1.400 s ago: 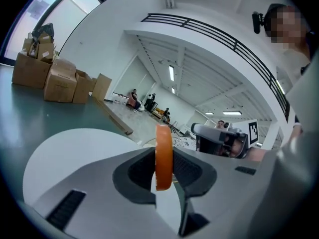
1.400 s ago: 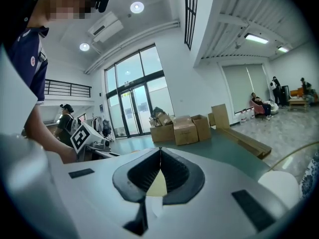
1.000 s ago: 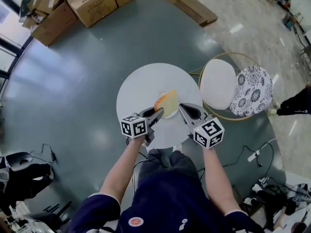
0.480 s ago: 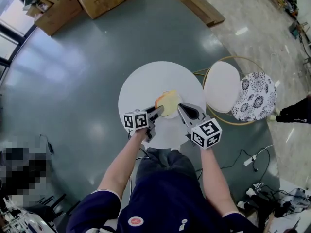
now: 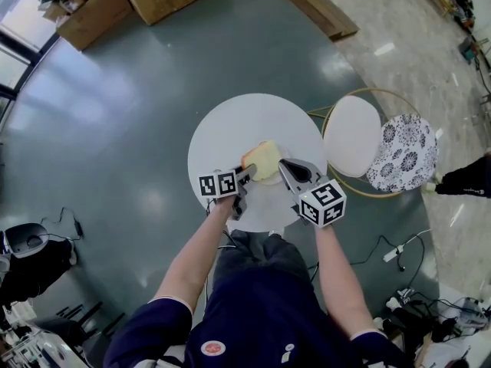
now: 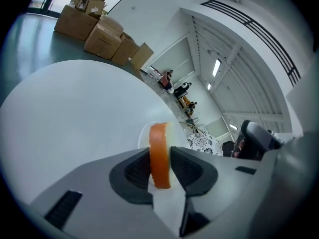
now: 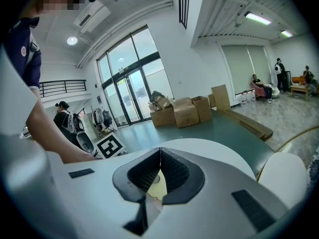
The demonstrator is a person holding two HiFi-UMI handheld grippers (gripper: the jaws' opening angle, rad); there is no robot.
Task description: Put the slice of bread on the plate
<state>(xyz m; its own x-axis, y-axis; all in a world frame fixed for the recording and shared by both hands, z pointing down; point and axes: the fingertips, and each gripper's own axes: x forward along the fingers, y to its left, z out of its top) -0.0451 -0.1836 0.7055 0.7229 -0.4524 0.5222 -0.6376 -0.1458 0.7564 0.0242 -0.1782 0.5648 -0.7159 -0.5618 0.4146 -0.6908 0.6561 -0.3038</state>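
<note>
While the left claw (image 5: 247,176) grips the slice of bread (image 5: 262,159) over the plate (image 6: 143,137), release is judged outstanding — right claw (image 7: 159,171) closed; empty.

Person in a navy shirt (image 5: 253,313)
Short sleeves (image 5: 146,332) trimmed white, round red-and-white badge (image 5: 212,350) on the shirt's chest; left gripper (image 5: 250,172) and right gripper (image 5: 284,165) grey, black-padded, each with a black-and-white marker cube (image 5: 217,184).

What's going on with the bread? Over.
Left gripper shut on orange-crusted slice of bread, right gripper shut, empty. Bread over small white plate on round white table, not released. Nothing in the way.
</note>
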